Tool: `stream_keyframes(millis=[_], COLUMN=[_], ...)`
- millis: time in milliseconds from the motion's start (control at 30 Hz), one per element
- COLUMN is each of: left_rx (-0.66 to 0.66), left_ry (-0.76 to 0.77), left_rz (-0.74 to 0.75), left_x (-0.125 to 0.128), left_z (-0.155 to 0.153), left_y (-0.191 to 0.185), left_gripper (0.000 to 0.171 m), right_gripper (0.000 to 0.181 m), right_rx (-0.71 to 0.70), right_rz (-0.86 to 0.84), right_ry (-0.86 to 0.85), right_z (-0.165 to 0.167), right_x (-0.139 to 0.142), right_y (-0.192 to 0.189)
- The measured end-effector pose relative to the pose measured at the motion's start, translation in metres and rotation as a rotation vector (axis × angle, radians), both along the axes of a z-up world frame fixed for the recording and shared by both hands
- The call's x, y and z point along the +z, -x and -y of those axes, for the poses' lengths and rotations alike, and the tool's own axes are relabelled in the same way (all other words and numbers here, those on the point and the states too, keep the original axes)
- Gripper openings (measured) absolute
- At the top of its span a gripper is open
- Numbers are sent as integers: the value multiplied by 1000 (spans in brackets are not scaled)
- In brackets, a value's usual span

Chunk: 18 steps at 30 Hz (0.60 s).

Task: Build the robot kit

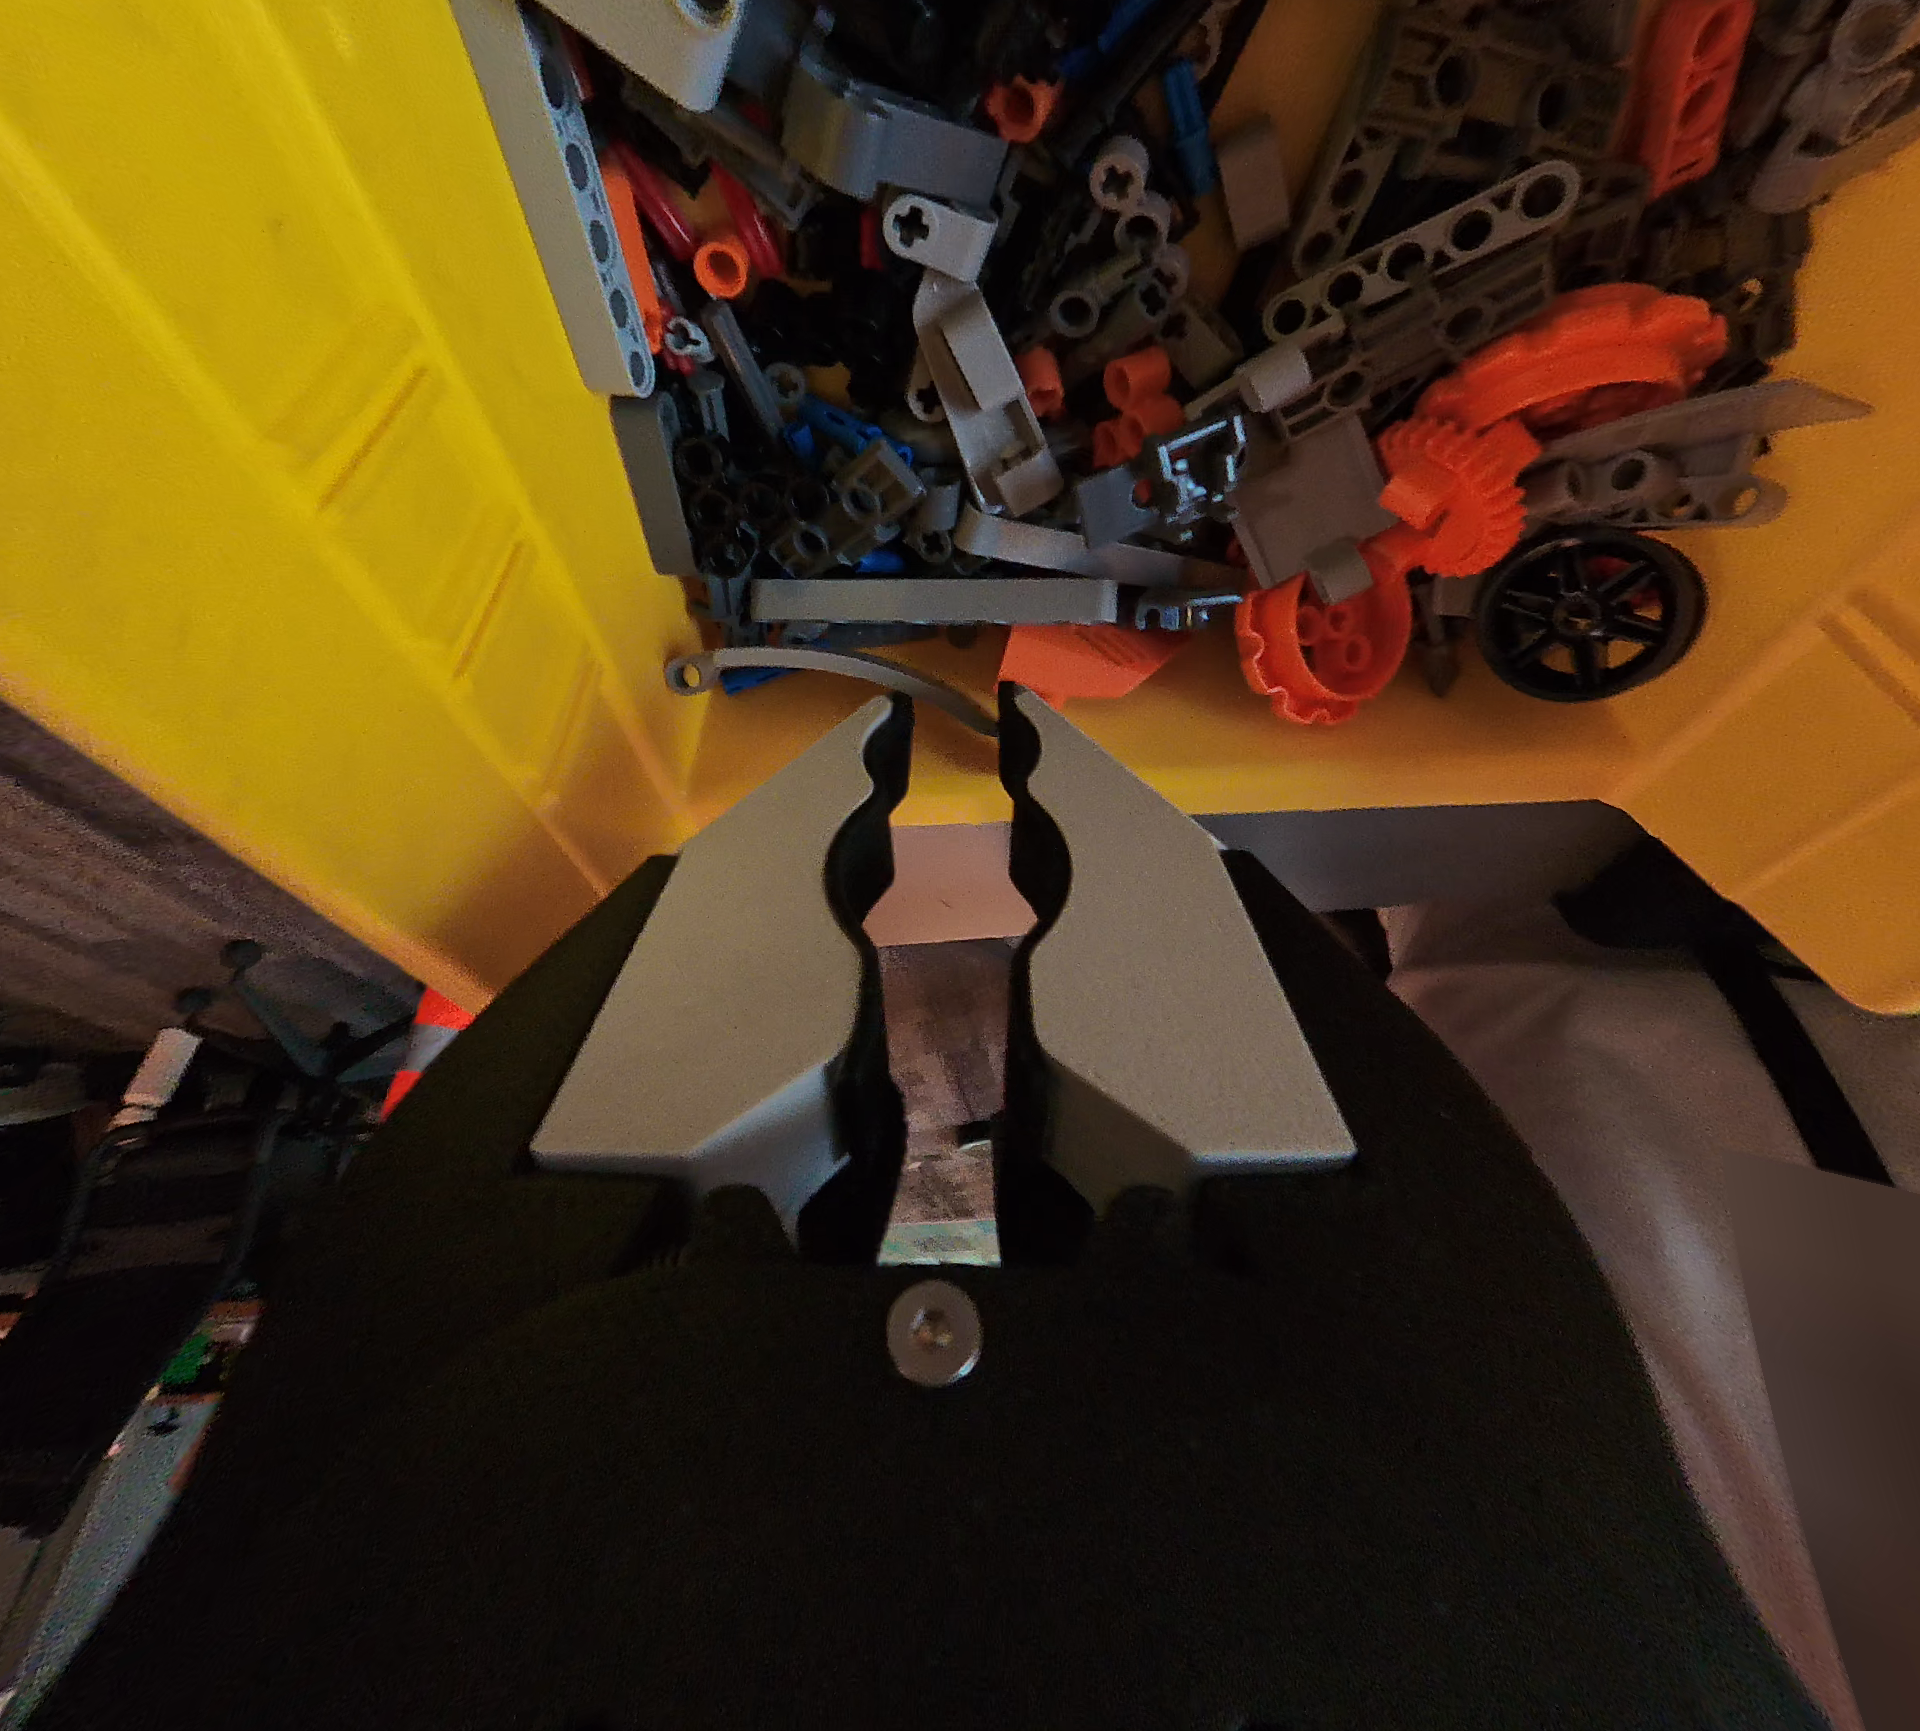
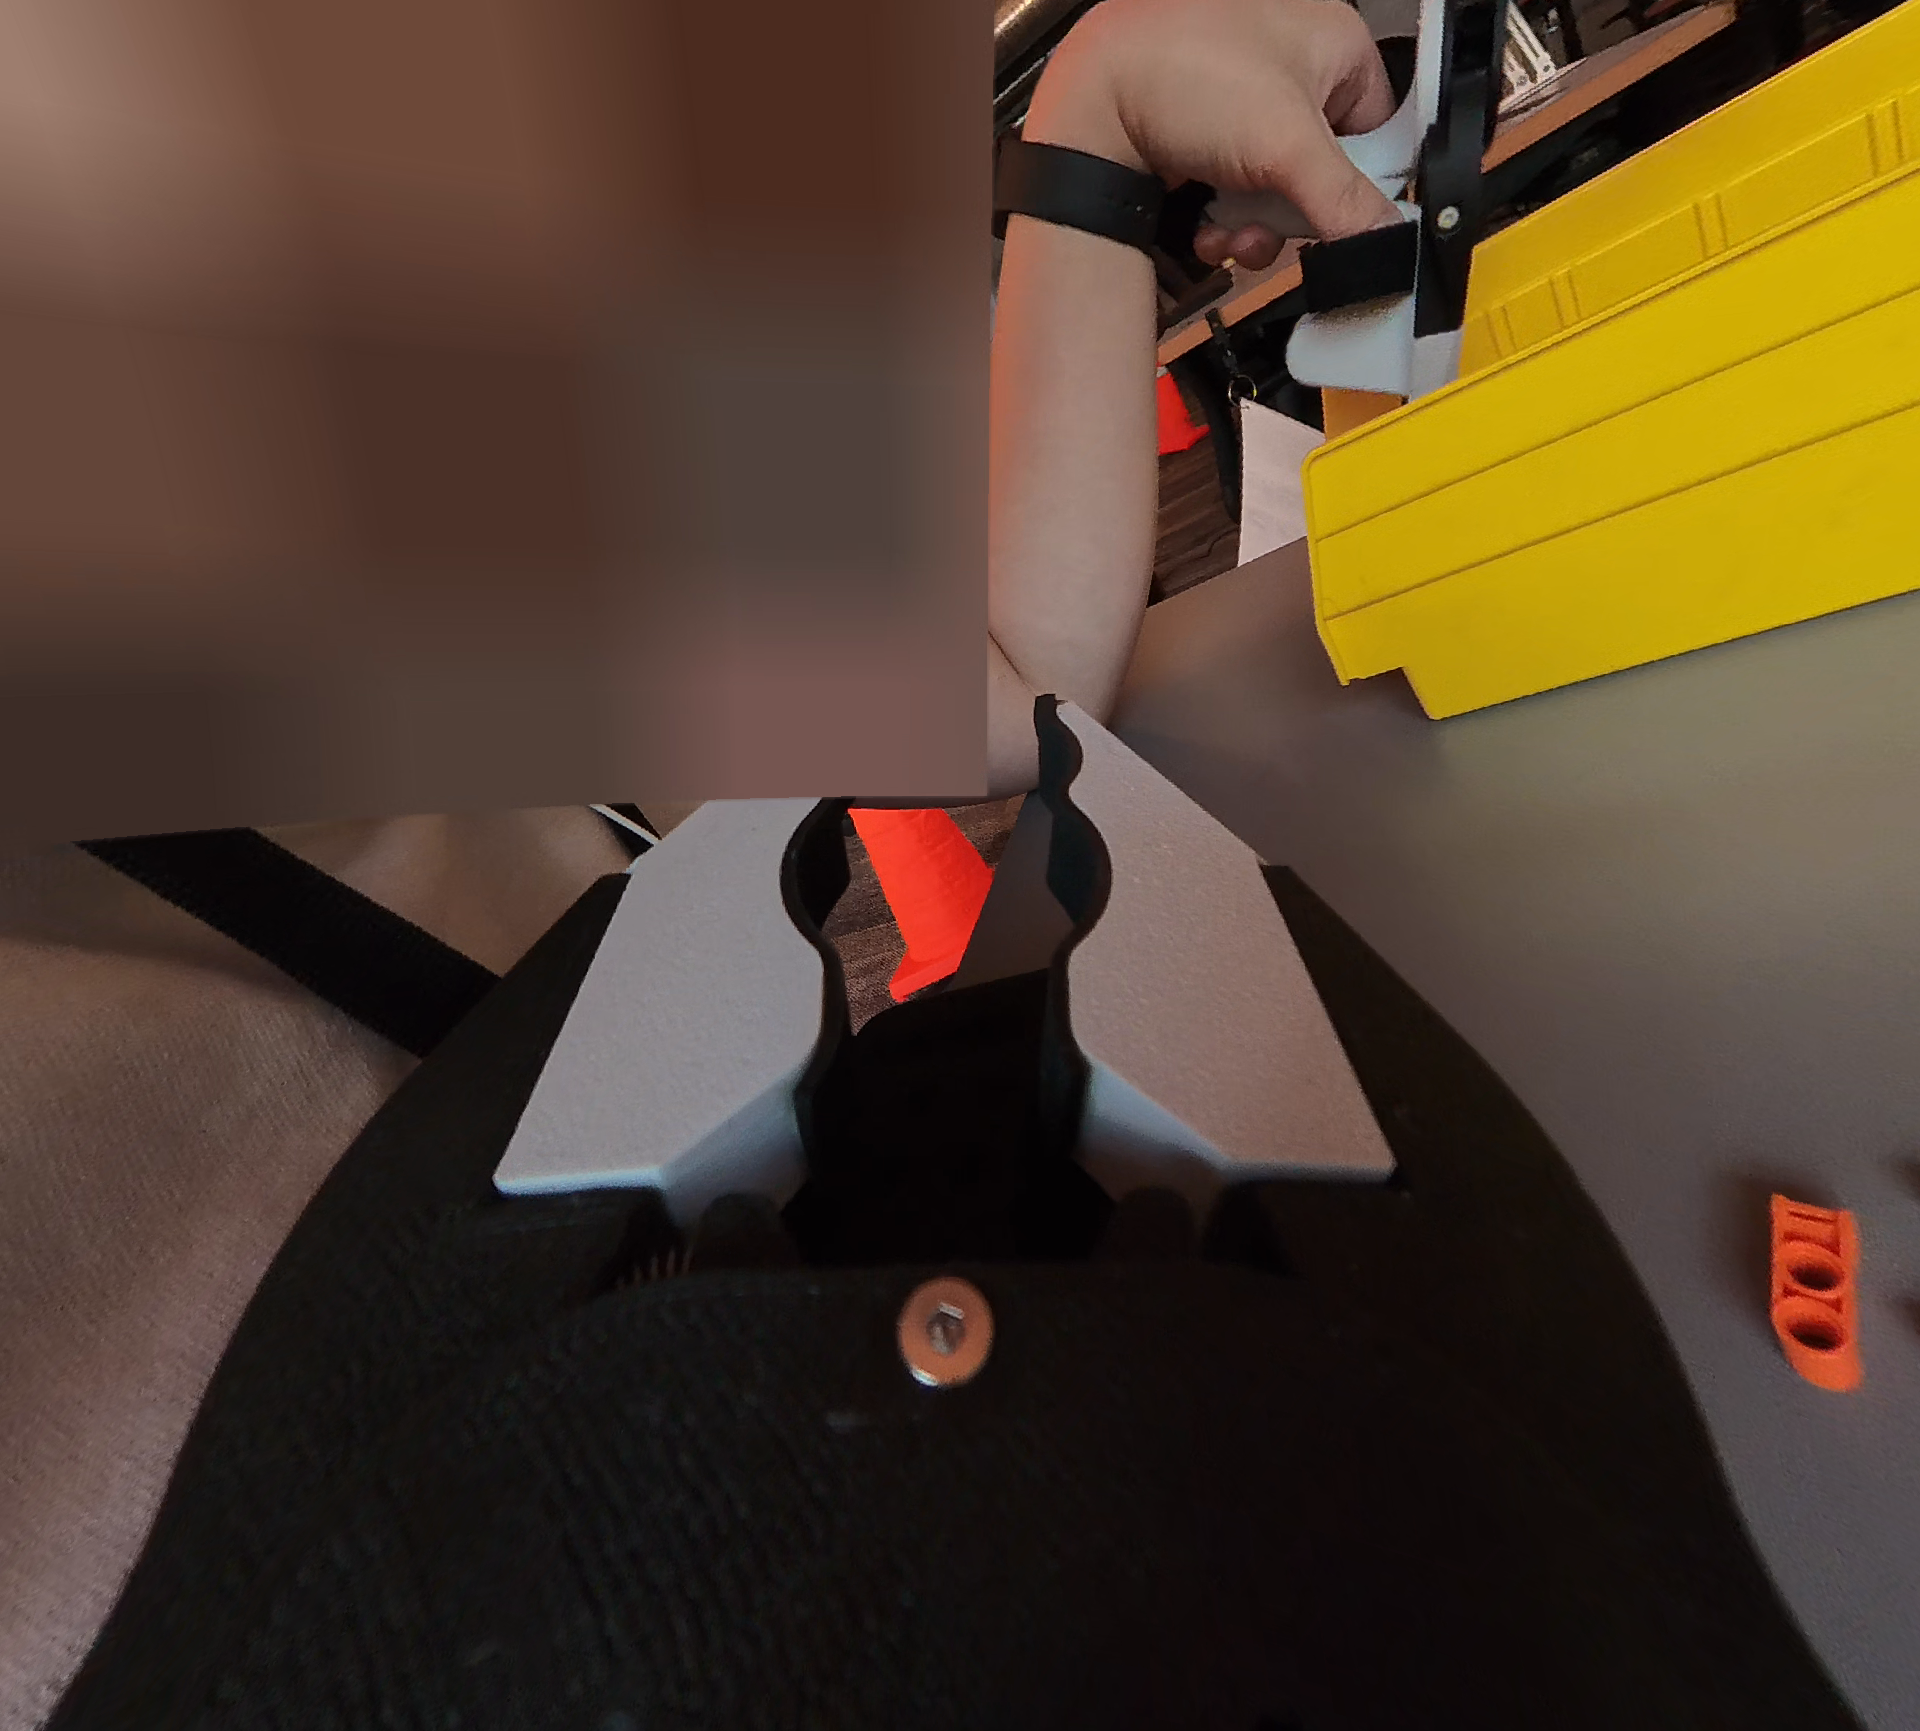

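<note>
The left hand-held gripper (image 1: 954,713) reaches into a yellow bin (image 1: 312,331) of plastic building parts, its jaws narrowly parted around one end of a thin curved grey rod (image 1: 821,668). The rod's long axis runs crosswise, trailing off to the left of the fingertips; whether the pads actually touch it cannot be told. Just beyond lies an orange wedge (image 1: 1081,658). The right hand-held gripper (image 2: 940,808) hangs spread and empty, well apart from the bin, above the tabletop (image 2: 1558,954).
</note>
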<state>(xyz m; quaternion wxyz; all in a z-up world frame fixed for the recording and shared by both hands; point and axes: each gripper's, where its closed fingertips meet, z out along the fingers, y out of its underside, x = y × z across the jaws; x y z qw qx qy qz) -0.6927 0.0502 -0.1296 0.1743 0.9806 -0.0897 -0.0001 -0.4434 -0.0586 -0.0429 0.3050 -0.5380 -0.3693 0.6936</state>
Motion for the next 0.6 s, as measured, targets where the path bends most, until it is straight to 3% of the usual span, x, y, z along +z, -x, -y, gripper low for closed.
stream_keyframes(millis=[133,367,533,600], left_rx=[-4,-88,-223,-286], left_ry=[-55,-320,-511,-613], left_rz=[-23,-80,-18,82], left_x=[10,41,55,60], left_z=[-4,-38,-84,-110], left_y=[7,5,-21,-43], left_gripper=[2,1,0,1], right_gripper=[33,33,33,33], right_rx=[0,1,3,4], right_rz=[0,-3,1,1], right_ry=[0,12,7,8], right_z=[0,-1,0,0], right_x=[0,0,-1,-1], right_y=[0,0,0,0])
